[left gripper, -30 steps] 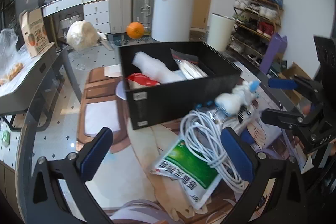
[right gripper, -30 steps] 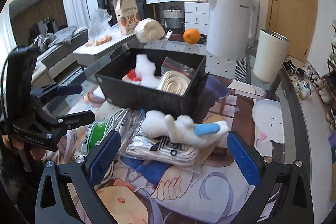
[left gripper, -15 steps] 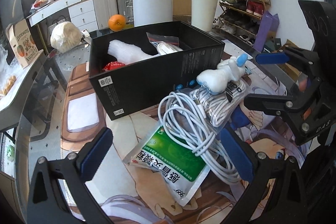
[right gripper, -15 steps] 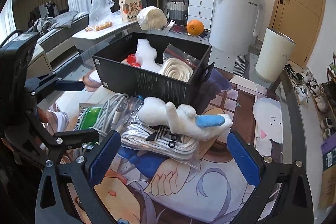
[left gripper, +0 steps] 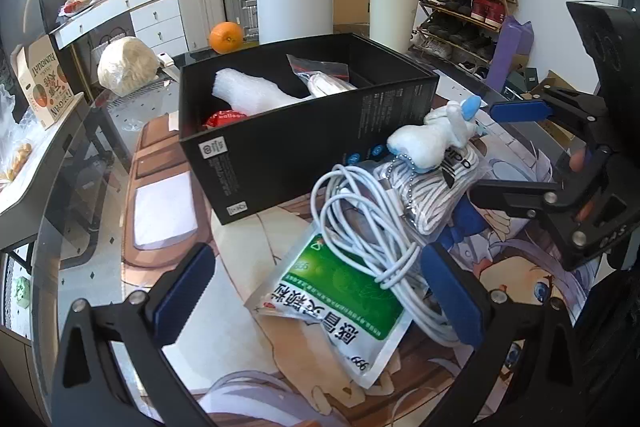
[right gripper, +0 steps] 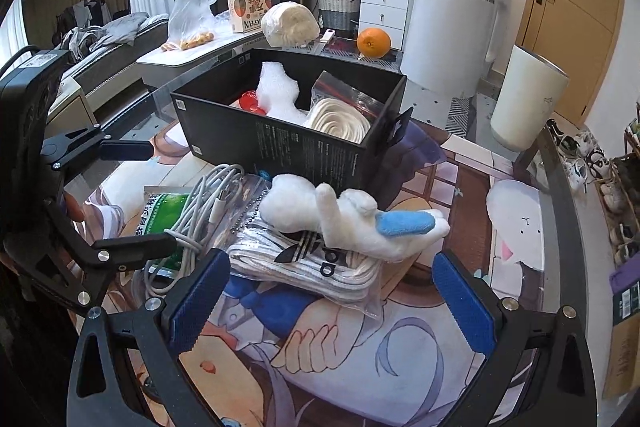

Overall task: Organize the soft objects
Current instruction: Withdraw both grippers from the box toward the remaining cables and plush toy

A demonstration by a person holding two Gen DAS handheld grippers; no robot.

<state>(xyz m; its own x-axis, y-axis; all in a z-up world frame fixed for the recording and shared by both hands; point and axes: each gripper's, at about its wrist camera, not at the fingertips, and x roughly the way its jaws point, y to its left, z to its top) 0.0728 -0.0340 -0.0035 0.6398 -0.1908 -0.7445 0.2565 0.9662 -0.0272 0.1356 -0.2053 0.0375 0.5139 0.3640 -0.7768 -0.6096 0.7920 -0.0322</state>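
**Stacked soft items before the box: risks of the next grasp**

Both grippers hover over the worktop with jaws wide apart and empty. The right gripper faces a plush toy, which lies on a bagged sock bundle. Just left of these lie a white cable coil and, partly under it, a green sachet; the left gripper frames the cable and sachet. Behind the pile, close to it, stands the black box, already holding a foam piece, a red item and a bagged roll.

Likely faults, as judged from this layout:

- The toy's ball chain trails over the sock bag and runs toward the cable; lifting the toy may drag either one.
- The toy sits loosely on a slippery bag, so a sideways approach could push it off rather than grip it.
- Jaws closing low may pinch the bag film along with the toy.
- The cable's loose loops could snag a finger of the left gripper.
- The two grippers are near each other and could collide over the pile.
- The box is partly full; a dropped item may rest on its rim.
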